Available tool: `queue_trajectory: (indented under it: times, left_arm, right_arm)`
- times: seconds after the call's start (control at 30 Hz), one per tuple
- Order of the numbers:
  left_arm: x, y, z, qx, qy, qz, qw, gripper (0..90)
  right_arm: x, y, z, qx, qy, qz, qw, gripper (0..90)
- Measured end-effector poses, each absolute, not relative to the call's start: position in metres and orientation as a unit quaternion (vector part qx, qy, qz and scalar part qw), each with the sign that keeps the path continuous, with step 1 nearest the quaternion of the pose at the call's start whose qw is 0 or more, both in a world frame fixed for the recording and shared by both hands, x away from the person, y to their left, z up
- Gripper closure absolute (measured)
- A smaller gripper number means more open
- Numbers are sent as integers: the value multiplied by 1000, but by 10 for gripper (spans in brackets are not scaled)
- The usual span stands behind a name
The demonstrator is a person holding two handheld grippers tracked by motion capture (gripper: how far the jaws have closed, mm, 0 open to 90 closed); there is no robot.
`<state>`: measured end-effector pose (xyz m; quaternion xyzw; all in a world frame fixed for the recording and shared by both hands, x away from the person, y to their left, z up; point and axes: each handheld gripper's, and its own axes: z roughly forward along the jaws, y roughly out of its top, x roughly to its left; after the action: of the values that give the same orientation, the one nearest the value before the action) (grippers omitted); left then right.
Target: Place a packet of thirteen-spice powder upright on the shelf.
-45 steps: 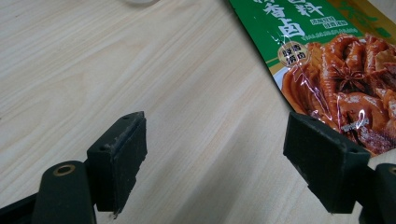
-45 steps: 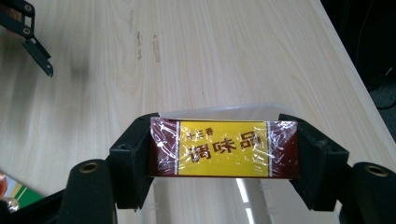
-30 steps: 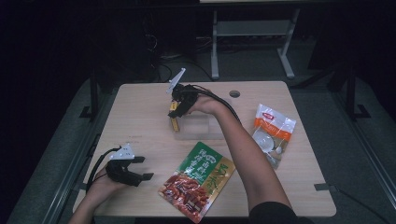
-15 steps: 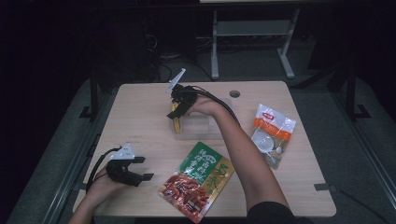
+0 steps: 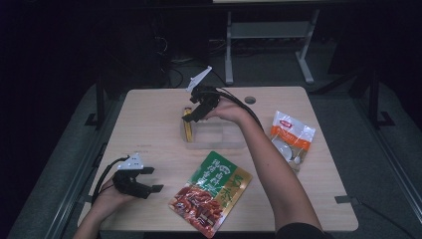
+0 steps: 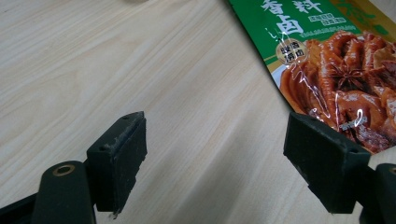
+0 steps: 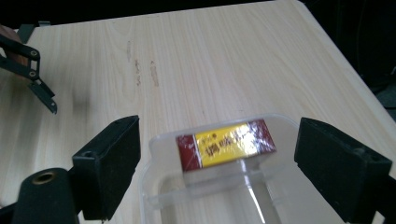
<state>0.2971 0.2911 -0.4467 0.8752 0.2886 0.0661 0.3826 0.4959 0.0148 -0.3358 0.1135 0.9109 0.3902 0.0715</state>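
Right gripper (image 5: 191,115), jaws wide, hovers above the bar (image 7: 225,143) in the tray (image 5: 219,142) near the table (image 5: 149,114) centre. Left gripper (image 5: 149,180), jaws wide, rests near the front-left corner beside the pouch (image 5: 211,191).

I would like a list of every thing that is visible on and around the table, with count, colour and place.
Table: one, light wood, centre.
Clear plastic tray: one, transparent, table middle.
Small packet: one, yellow and dark red, lying in the tray's end.
Large snack pouch: one, green and red, near edge.
Small pouch: one, white and orange, table right side.
Metal frame: one, grey, floor behind the table.
Left gripper: one, black, open, beside the large snack pouch.
Right gripper: one, black, open, over the tray.
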Motion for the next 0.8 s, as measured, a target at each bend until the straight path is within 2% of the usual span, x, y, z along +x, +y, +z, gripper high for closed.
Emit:
queue_trajectory:
  times: [0.4, 0.8]
  left_arm:
    - [298, 292, -447, 875, 292, 69, 379, 210]
    - [299, 292, -446, 875, 295, 72, 378, 210]
  right_arm:
    - [470, -25, -327, 163, 901, 391, 95, 146]
    - [434, -78, -343, 195, 890, 396, 110, 148]
